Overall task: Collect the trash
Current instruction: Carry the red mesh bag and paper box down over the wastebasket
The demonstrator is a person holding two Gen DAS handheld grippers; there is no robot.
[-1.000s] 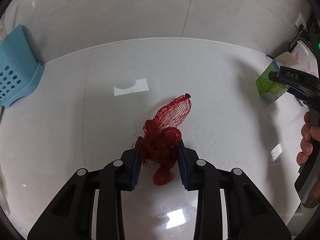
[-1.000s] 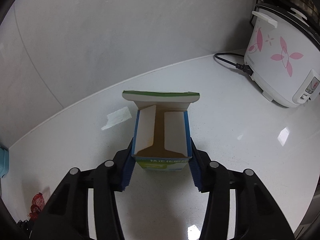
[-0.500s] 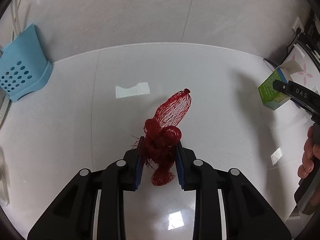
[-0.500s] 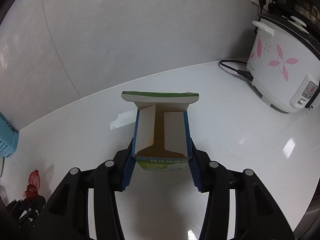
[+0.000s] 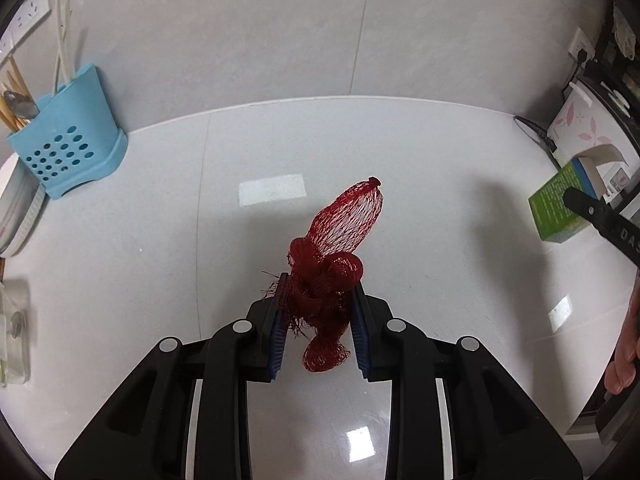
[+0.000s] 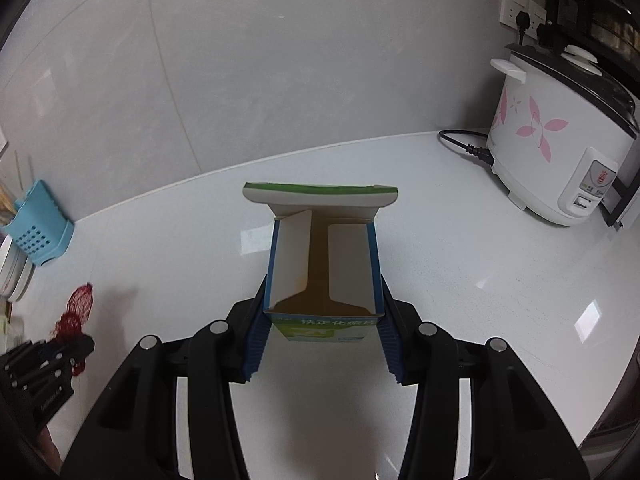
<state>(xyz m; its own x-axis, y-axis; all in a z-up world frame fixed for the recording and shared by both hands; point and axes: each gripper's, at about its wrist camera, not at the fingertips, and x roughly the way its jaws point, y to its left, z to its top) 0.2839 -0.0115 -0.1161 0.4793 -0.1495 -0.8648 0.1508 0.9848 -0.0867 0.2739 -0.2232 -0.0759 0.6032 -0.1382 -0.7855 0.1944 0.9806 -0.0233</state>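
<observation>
Above a white kitchen counter (image 5: 440, 200), 2 handheld grippers each carry 1 piece of trash clear of the surface. The left gripper (image 5: 318, 312) has its fingers clamped on a bunched red mesh bag (image 5: 340, 240), whose long axis runs forward and slightly right from the pads, its loose end hanging below them. The right gripper (image 6: 322, 320), raised over the counter's middle, pinches the 2 narrow sides of an open green-and-blue carton (image 6: 324, 256), flaps up and mouth toward the camera. A blue utensil caddy (image 5: 68, 152) stands at the counter's back-left edge, a flowered rice cooker (image 6: 560, 140) at its back-right. No bin is visible, so the drop-off direction cannot be judged.
</observation>
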